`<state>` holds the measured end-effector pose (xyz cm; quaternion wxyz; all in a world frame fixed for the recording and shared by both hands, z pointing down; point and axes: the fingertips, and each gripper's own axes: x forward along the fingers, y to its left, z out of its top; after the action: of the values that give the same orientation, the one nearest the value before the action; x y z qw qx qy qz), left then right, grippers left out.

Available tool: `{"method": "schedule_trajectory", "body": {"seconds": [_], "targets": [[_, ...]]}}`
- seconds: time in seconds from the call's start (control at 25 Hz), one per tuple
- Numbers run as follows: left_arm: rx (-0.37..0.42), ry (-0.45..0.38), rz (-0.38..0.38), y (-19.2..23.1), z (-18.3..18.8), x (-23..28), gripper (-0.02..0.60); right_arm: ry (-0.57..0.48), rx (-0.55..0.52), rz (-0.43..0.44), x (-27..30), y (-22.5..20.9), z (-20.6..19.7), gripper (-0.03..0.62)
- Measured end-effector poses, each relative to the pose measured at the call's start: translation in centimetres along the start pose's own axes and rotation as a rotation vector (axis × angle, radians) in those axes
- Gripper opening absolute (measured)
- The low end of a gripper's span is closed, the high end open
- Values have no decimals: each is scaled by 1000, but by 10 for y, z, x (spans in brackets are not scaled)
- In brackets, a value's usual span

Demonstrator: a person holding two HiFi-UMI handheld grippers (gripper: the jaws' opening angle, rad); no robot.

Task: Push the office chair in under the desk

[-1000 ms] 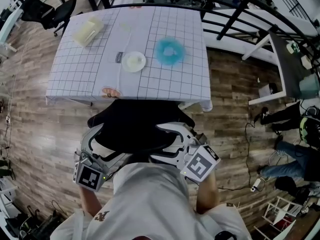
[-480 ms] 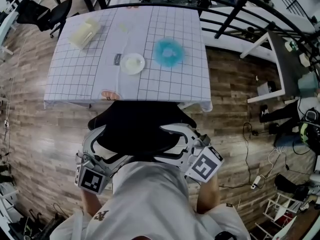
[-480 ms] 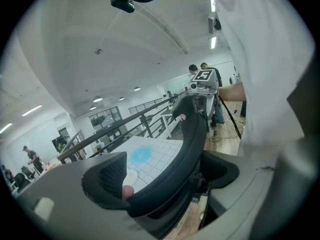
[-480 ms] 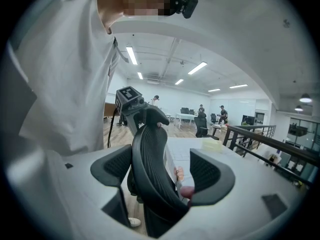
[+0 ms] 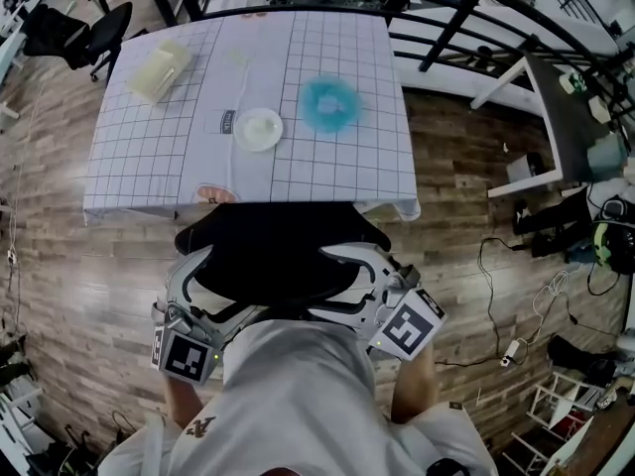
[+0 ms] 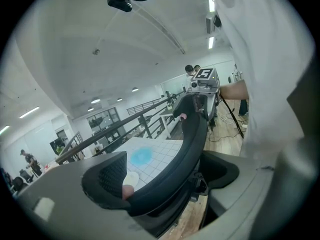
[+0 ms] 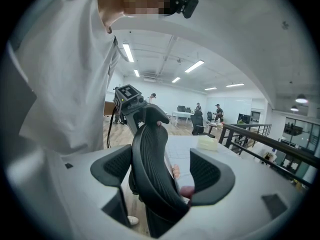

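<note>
While a person in a white shirt (image 5: 298,405) stands behind it, the black office chair (image 5: 273,251) sits against the near edge of the desk (image 5: 139,172), its front meeting the hanging grid-patterned cloth in the head view. The left gripper (image 5: 213,286) and right gripper (image 5: 342,286) flank the chair's curved backrest. On the desk, a white plate (image 5: 259,129) lies near the middle, a blue item (image 5: 326,104) lies beside it, and a pale box (image 5: 159,70) sits toward the far left corner.

From the left gripper view, the left gripper (image 6: 165,174) has its jaws spread, straddling the backrest rim, which presses one pad; the gridded desk (image 6: 160,151) lies beyond.

From the right gripper view, the right gripper (image 7: 162,169) likewise straddles the mesh backrest (image 7: 150,159) with jaws apart, not clamped.
</note>
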<state>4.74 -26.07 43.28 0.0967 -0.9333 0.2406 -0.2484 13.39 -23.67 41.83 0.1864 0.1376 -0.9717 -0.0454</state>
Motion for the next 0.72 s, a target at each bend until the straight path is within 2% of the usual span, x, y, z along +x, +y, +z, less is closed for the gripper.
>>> {"method": "schedule_trajectory", "body": {"seconds": [0.32,0.72], "targets": [[11,-11,-21,11,0,8,451,-1,10,-30,2,-12,0,374],[2,-1,-26,14,6,20,451,-4,14,-19,-5,-24,-4,374]]}}
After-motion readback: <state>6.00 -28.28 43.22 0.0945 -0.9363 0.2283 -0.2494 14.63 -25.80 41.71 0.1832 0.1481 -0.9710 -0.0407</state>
